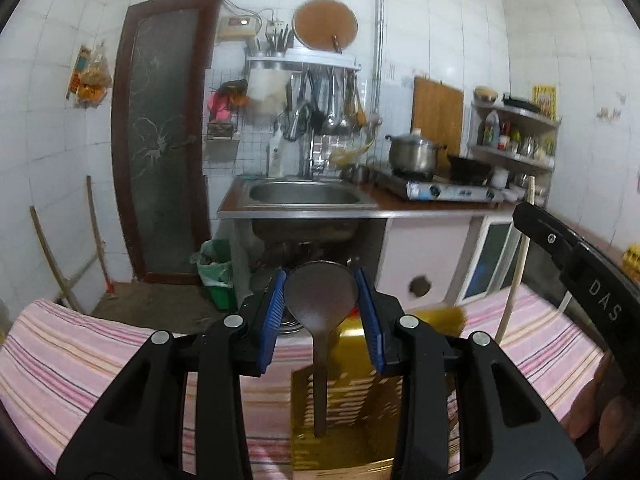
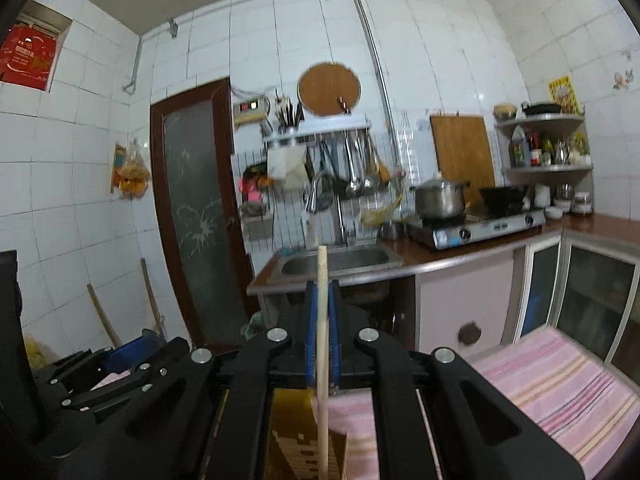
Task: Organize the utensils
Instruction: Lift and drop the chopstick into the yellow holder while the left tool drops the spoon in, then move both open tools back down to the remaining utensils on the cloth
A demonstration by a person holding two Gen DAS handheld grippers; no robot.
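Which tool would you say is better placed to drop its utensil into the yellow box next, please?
Probably the left tool: its dark spoon already hangs inside the yellow box. The right tool holds its wooden stick at the box edge.

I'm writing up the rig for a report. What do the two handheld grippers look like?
Both the left gripper and right gripper have matte black linkage arms with round silver pivot pins and blue ribbed finger pads. The right gripper's body bears white "DAS" lettering.

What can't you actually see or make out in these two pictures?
- Ladle: left view, its handle end sinks into the yellow box, hidden.
- Wooden stick: right view, lower end cut off by the bottom edge.
- Box contents: blurred in both views.
- Shelf bottles: too small to read.
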